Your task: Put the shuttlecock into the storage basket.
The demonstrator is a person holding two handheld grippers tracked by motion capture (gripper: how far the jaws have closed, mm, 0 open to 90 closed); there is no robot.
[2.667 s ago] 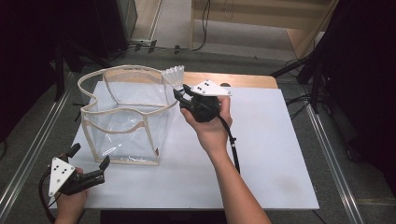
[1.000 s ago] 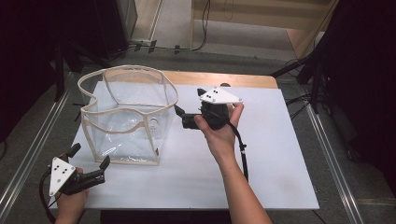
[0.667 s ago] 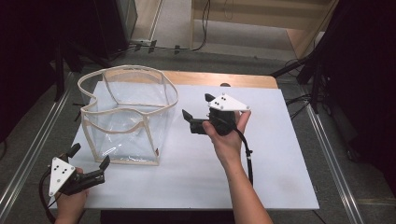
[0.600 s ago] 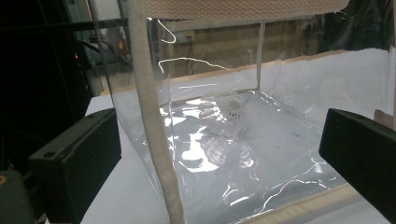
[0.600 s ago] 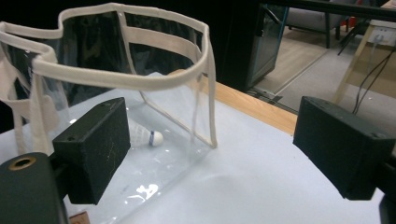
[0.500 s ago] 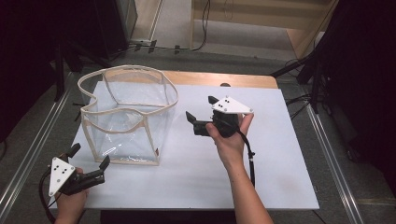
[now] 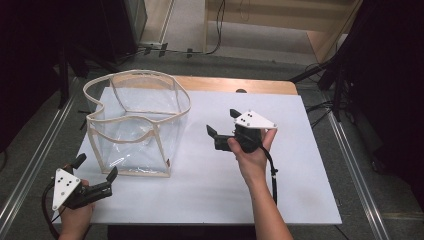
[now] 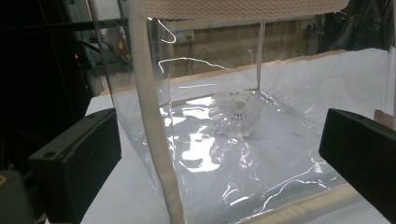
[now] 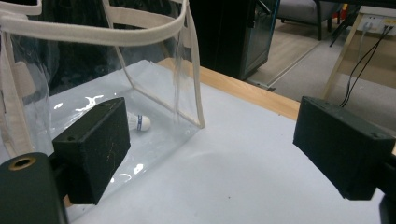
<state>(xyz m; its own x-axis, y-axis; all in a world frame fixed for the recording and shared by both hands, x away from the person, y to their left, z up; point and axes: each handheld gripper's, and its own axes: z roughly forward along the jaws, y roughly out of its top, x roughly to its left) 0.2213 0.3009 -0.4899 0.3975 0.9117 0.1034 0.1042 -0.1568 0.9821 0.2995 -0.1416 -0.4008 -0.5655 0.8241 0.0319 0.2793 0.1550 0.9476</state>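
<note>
A clear plastic bag point(image 7: 137, 122) with beige webbing trim stands open on the left half of the white tabletop point(image 7: 300, 165). A white shuttlecock point(image 8: 236, 112) lies on its floor, its cork tip point(image 9: 138, 122) seen through the wall. My right gripper point(image 7: 222, 124) hovers right of the bag, pointing toward it, jaws open and empty point(image 9: 215, 149). My left gripper point(image 7: 95, 168) rests at the table's front left corner, open and empty, aimed at the bag's near corner seam point(image 8: 154, 140).
A wooden strip point(image 7: 240, 85) borders the table's far edge. Metal rails point(image 7: 350, 150) run along both sides. The right gripper's cable point(image 7: 272, 175) trails along the forearm. Dark stands and floor cables sit beyond the table.
The right gripper held the shuttlecock over the bag's rim earlier; since then it has drawn back to the right and downward with empty jaws. The left gripper has stayed put.
</note>
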